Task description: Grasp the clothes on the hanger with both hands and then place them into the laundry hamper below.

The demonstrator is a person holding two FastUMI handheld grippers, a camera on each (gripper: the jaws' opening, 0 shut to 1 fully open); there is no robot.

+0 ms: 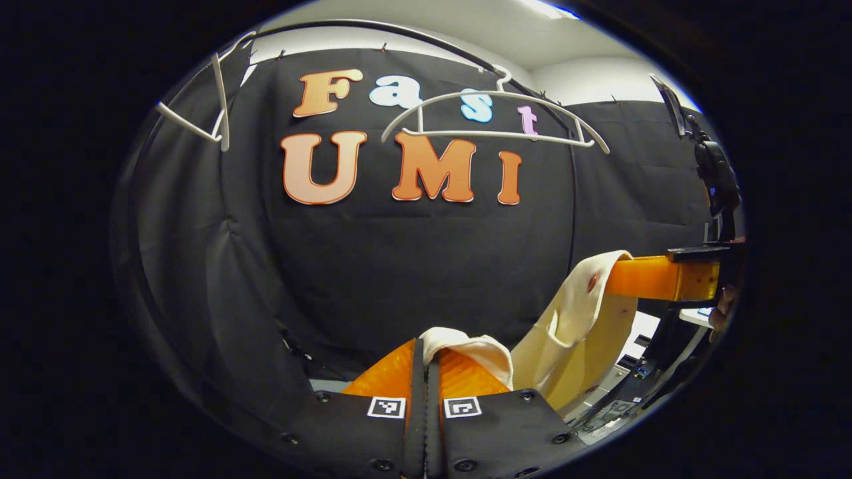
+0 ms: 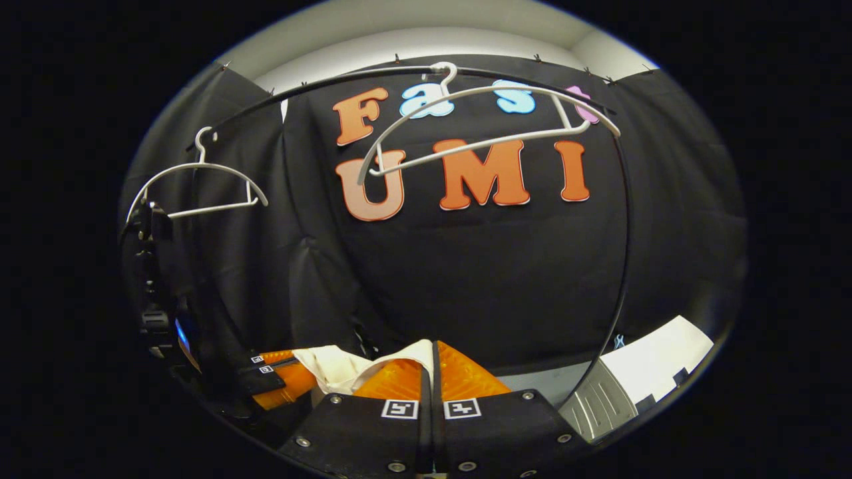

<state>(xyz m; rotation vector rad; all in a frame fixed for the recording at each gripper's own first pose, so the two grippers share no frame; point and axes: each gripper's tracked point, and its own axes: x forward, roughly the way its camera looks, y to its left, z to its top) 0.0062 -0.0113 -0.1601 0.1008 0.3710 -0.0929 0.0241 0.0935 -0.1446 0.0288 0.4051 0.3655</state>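
Note:
A cream garment [image 1: 579,326] hangs stretched between the two grippers, off the hanger. My left gripper [image 1: 426,352] is shut on one edge of it, a fold of cloth bulging over the orange fingers. The right gripper [image 1: 639,276] shows at the right of the left gripper view, its orange fingers clamped on the garment's other end. In the right gripper view my right gripper [image 2: 431,356] is shut on the cream garment [image 2: 346,369], and the left gripper [image 2: 283,379] sits low at the left. A bare white hanger [image 1: 496,116] hangs on the black rail above, also seen as the hanger [image 2: 479,120].
A second bare white hanger [image 2: 196,186] hangs farther left on the curved rail [image 2: 319,83]; it appears as the tilted hanger [image 1: 213,113]. A white and grey surface [image 2: 639,379] lies low at the right. A camera mount [image 1: 715,173] stands at the right edge.

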